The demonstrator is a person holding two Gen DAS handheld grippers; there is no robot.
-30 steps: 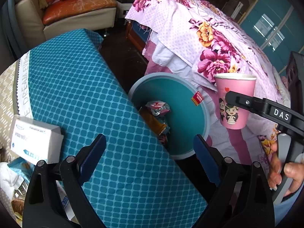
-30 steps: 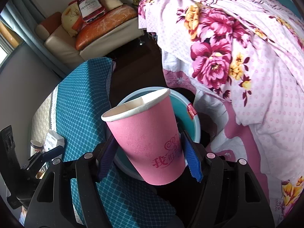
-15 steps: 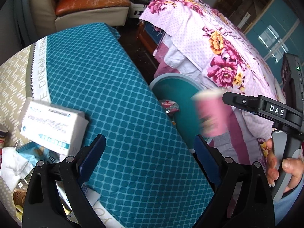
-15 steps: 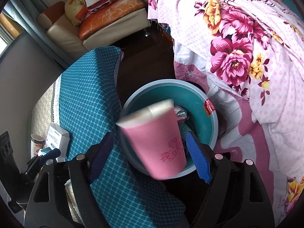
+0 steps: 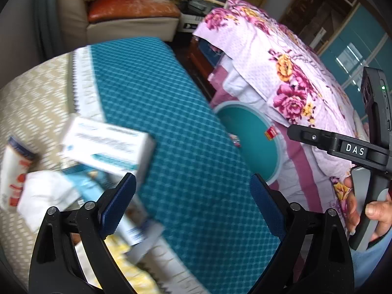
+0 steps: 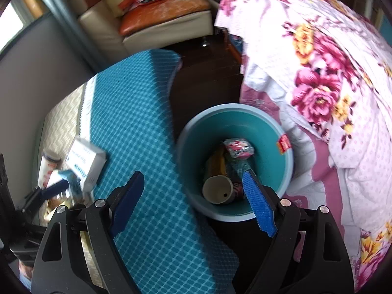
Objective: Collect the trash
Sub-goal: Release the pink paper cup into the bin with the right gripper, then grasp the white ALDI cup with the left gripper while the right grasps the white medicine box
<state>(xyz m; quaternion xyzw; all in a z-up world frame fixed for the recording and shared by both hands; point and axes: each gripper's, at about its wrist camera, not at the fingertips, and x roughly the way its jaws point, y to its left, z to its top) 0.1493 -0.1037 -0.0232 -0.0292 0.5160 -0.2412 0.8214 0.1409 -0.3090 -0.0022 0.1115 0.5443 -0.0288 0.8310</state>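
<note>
Your left gripper (image 5: pixel 191 208), empty and wide open, is nearer the white cardboard box (image 5: pixel 107 147), up-left of it; your right gripper (image 6: pixel 193 201), jaws just opened, hangs empty over the teal plastic bin (image 6: pixel 289 169).

I count one teal bin (image 6: pixel 235 127) holding one paper cup (image 6: pixel 218 189) at six o'clock, one white box (image 5: pixel 107 147) on my table

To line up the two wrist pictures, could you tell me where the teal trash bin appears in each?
Left wrist: teal trash bin right of centre, partly hidden behind the table's edge.
Right wrist: centre, ahead of the right gripper, cup inside.
Shared landmark: the white box on the table.
</note>
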